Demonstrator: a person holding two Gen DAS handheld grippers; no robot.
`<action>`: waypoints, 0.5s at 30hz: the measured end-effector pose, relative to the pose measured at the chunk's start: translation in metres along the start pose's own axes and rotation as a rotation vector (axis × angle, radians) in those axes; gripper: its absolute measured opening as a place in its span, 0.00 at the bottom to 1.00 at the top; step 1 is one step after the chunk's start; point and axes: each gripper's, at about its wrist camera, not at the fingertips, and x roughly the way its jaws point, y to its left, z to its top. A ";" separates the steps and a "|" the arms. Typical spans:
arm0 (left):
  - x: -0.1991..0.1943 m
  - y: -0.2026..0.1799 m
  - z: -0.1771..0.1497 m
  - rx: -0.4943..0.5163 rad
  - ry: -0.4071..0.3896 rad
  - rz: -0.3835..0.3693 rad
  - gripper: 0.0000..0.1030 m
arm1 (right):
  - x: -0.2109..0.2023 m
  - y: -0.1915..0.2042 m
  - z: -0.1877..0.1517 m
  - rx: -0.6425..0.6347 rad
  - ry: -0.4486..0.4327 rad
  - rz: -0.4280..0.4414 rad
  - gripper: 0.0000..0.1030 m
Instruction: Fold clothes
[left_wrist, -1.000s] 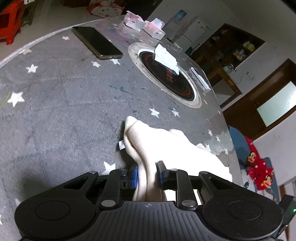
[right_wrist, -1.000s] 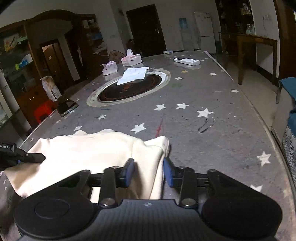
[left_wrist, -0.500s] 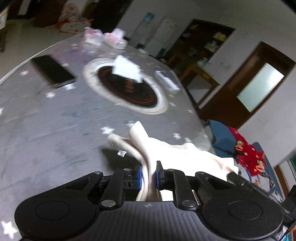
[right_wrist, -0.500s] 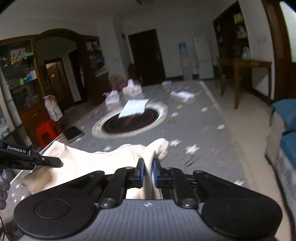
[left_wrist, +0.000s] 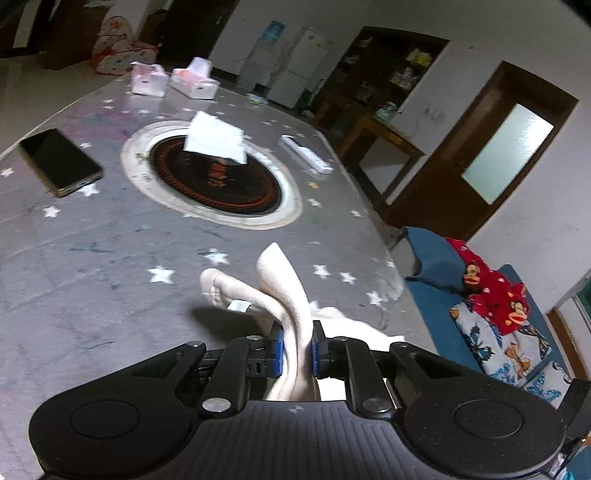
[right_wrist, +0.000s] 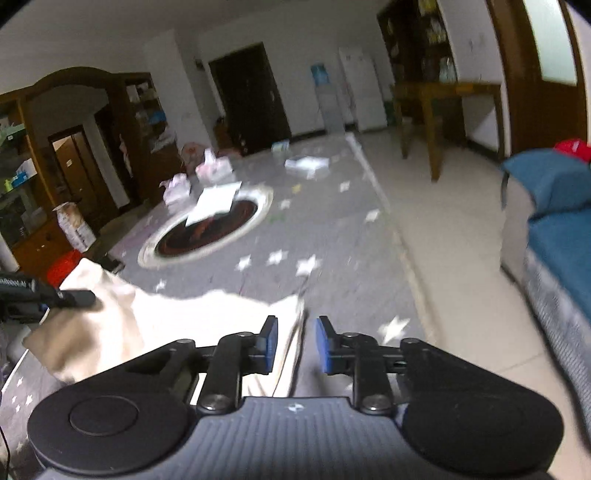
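Observation:
A cream-white garment (left_wrist: 284, 295) is lifted above the grey star-patterned table (left_wrist: 92, 258). My left gripper (left_wrist: 295, 349) is shut on a bunched corner of it, which sticks up between the blue pads. In the right wrist view the garment (right_wrist: 177, 317) hangs stretched to the left, where the left gripper's finger (right_wrist: 70, 297) holds it. My right gripper (right_wrist: 293, 345) is open, its pads apart, with the garment's edge hanging loose in the gap. This view is blurred.
A round black induction plate (left_wrist: 214, 177) with a white paper (left_wrist: 214, 138) on it sits mid-table. A phone (left_wrist: 59, 162), two tissue packs (left_wrist: 173, 79) and a white remote (left_wrist: 304, 158) lie around it. A blue sofa (right_wrist: 554, 229) stands right of the table.
Both grippers shut on the garment and lifted it off the table. My right gripper has since opened, letting the cloth slip loose, while my left keeps its hold.

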 end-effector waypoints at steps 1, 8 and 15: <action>-0.001 0.004 -0.001 -0.007 0.002 0.010 0.14 | 0.002 -0.004 -0.001 0.011 0.009 0.000 0.31; 0.003 0.031 -0.012 -0.050 0.035 0.071 0.14 | 0.036 -0.004 -0.009 0.040 0.053 0.005 0.37; 0.007 0.027 -0.014 -0.022 0.041 0.088 0.14 | 0.034 0.007 -0.013 0.019 0.041 0.045 0.08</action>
